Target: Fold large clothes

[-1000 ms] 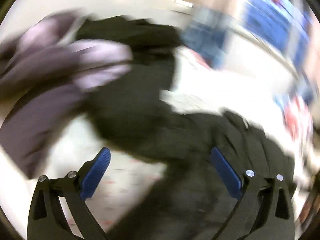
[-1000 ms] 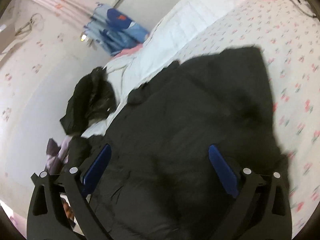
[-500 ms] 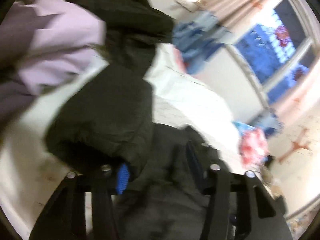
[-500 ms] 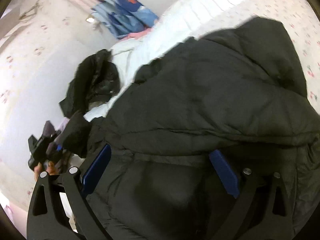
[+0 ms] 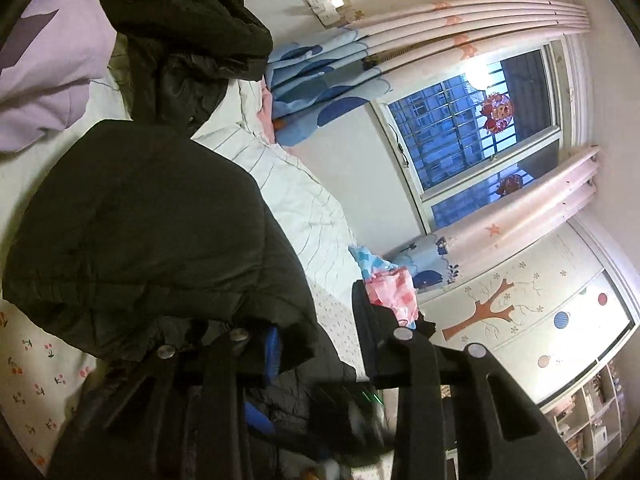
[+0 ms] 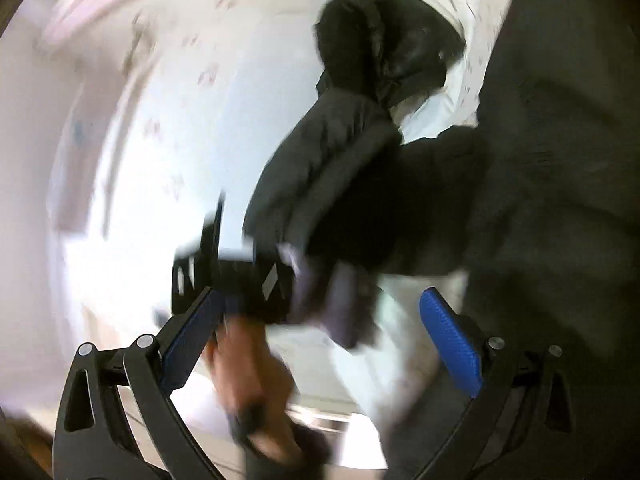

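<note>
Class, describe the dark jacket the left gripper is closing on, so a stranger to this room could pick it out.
Start at the bed below the window. The dark puffer jacket lies nearest the camera, a fold between the left gripper jaws, which have just been closing. The second dark garment lies farther back, beside a lilac pillow.

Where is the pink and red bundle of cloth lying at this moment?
In the left wrist view, the pink bundle lies right of centre on the bed, beside the black jacket and below the window.
</note>
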Motion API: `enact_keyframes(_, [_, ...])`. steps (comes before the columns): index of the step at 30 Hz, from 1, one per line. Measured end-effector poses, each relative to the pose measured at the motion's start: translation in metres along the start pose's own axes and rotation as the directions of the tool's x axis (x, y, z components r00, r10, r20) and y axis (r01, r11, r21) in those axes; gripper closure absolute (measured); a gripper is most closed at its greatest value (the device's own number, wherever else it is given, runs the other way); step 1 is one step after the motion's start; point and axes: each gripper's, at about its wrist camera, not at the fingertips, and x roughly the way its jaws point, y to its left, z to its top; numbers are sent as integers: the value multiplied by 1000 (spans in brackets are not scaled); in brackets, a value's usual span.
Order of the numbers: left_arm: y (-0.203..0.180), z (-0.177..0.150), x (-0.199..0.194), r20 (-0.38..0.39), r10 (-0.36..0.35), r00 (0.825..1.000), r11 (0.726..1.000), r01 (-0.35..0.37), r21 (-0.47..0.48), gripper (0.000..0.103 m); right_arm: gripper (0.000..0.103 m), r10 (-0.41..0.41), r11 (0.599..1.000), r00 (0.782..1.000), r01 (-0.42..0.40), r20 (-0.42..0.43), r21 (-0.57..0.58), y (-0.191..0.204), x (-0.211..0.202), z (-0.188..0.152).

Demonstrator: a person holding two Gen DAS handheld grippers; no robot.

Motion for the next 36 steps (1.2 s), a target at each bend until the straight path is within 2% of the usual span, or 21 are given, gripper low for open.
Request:
enact_keyframes(5, [8,0,-4,-17,-17,1000,1000,16,-11,71,10,88,985,994,-96,61,142,-28,40,28])
enact_keyframes(6, [9,-2,-5,-20,-17,1000,1000,17,-11,71,34,99,985,992,-109,82,131,-27,43,34])
enact_keyframes(7, [10,0,-3,-20,-11,1000,1000,11,-8,71,77,97,989,991,-107,93,106,-23,48,40])
enact_keyframes(8, [10,-2,-5,-18,9,1000,1000,-9,3,71,91,72,994,993,-80,98,76,-17,50,46])
enact_keyframes(9, [11,-2,-5,-14,31,999,999,-31,14,71,94,25,999,993,-29,113,29,-4,47,50])
enact_keyframes(11, [14,-9,-9,-11,91,996,995,-90,34,68,96,-12,994,991,26,131,-108,29,37,58])
enact_keyframes(13, [21,-19,-11,-19,140,990,990,-139,37,55,96,-68,977,987,96,146,-191,57,27,62])
enact_keyframes(14, [26,-25,-13,-14,166,986,986,-166,29,43,96,-103,962,982,139,156,-235,75,17,66])
enact_keyframes(17, [41,-39,-20,36,221,975,975,-220,-22,26,96,-176,914,968,229,181,-334,117,-11,71])
enact_keyframes(19, [56,-41,-17,50,234,971,969,-229,-97,24,96,-211,876,952,285,223,-389,145,-43,73])
enact_keyframes(21, [66,-43,-8,56,302,952,942,-289,-169,24,96,-235,851,935,331,267,-408,164,-79,73])
enact_keyframes(23, [60,-47,3,41,313,949,940,-303,-156,24,96,-257,830,915,374,312,-413,183,-113,74])
enact_keyframes(24, [52,-50,12,22,271,962,953,-265,-148,23,96,-263,823,908,388,327,-414,190,-128,76])
enact_keyframes(26, [40,-56,29,-30,123,992,975,-126,-182,22,96,-282,802,895,417,345,-426,204,-161,76])
enact_keyframes(27, [32,-58,39,-51,58,997,978,-67,-199,21,96,-292,791,890,431,351,-435,211,-171,74])
enact_keyframes(28, [20,-61,50,-61,41,997,981,-52,-186,21,96,-293,787,889,433,352,-439,216,-180,72])
enact_keyframes(30, [-5,-65,58,-33,144,989,984,-147,-103,21,96,-293,767,883,447,367,-461,230,-200,63])
enact_keyframes(33, [-59,-73,37,118,235,965,961,-249,123,21,96,-288,748,875,458,388,-479,237,-230,49])
enact_keyframes(34, [-82,-74,29,207,276,938,917,-322,235,21,96,-299,739,869,472,394,-480,237,-241,46])
enact_keyframes(35, [-94,-73,30,250,310,917,874,-379,303,12,96,-319,731,858,494,404,-471,234,-247,45])
enact_keyframes(36, [-100,-68,39,239,340,910,838,-408,363,6,96,-333,729,850,507,409,-459,231,-250,45])
